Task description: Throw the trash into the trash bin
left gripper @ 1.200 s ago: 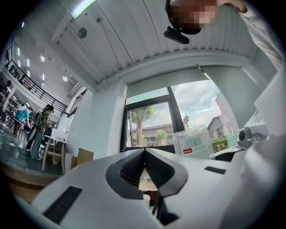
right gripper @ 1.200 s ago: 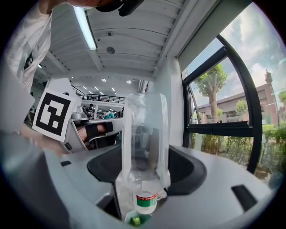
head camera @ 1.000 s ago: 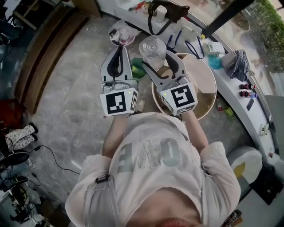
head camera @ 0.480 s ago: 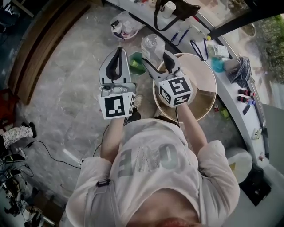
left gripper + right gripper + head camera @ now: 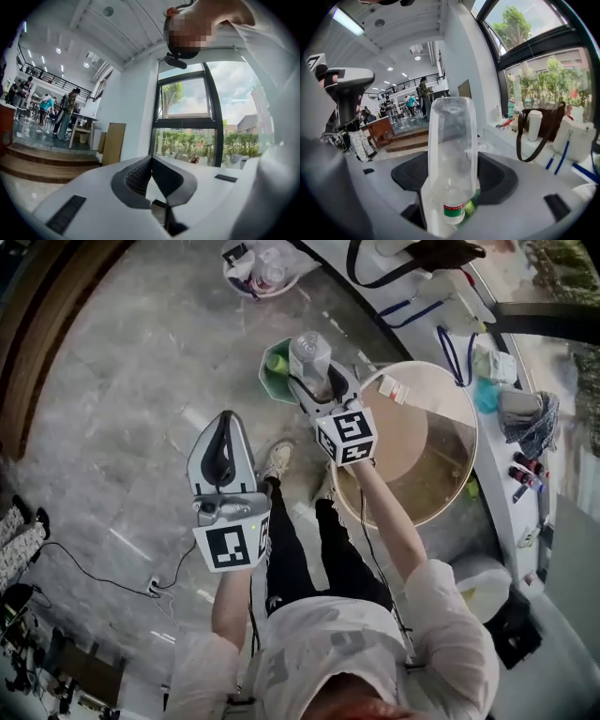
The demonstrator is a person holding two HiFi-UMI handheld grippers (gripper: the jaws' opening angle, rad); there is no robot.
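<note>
Grip check: your right gripper is clamped on a clear plastic bottle, with one jaw on each side of its lower body. The bottle's base points away from you and its green-and-white label sits at the end near the jaws. It is see-through and looks empty.

The green trash bin stands on the grey stone floor. In the head view the held bottle overlaps the bin's right-hand part, above its opening, and is not inside it. A small yellow-green item lies in the bin.

Your left gripper has its jaws pressed together with nothing between them. In the head view it is well apart from the bin, below and to the left of it.

A round beige table stands just to the right of the bin.
</note>
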